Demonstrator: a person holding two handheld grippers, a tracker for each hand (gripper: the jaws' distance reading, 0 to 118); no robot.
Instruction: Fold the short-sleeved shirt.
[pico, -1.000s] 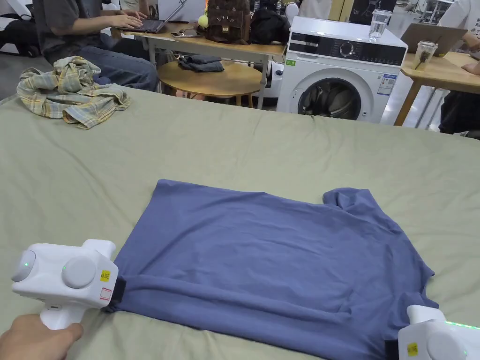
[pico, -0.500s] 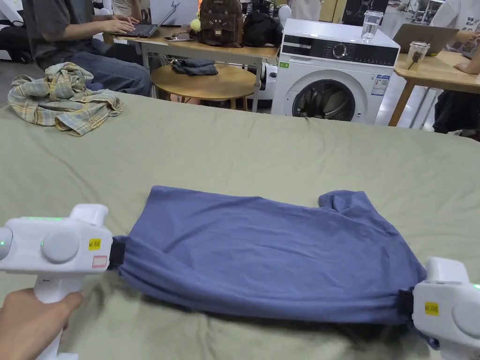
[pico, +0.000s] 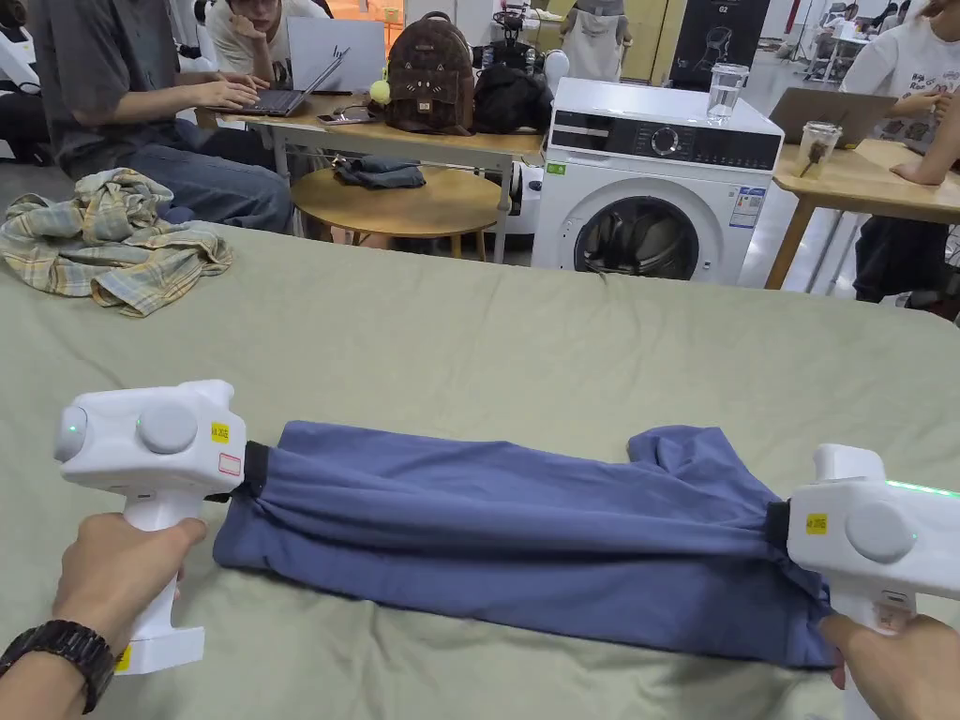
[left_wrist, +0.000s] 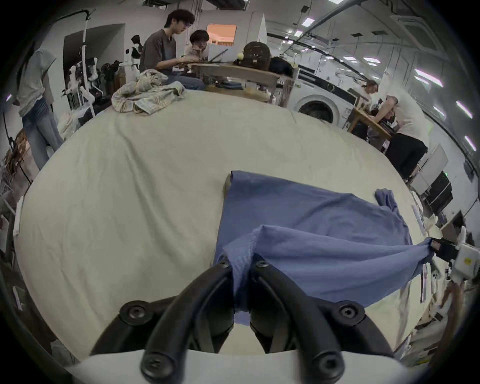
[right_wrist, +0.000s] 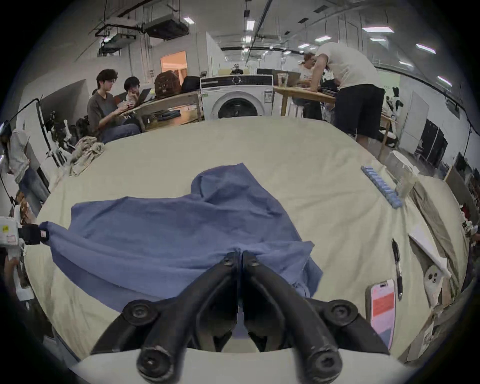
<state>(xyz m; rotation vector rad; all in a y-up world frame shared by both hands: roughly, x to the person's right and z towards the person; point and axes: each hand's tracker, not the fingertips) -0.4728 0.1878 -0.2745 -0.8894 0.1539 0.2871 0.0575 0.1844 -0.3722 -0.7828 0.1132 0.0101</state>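
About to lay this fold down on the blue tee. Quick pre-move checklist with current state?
1. Left gripper shut on the blue short-sleeved shirt: ok, fabric is pinched between both jaws.
2. Right gripper shut on the shirt: ok, jaws closed with cloth between the tips.
3. Held edge stretched between the grippers: ok, fairly taut, slight sag.
4. Far part of the shirt lying on the green sheet: ok, though the far sleeve is rumpled.
5. Landing area past the shirt free: ok, the plaid shirt lies apart at the far left corner.
6. Layers aligned under the lifted edge: cannot tell, hidden by the fold.
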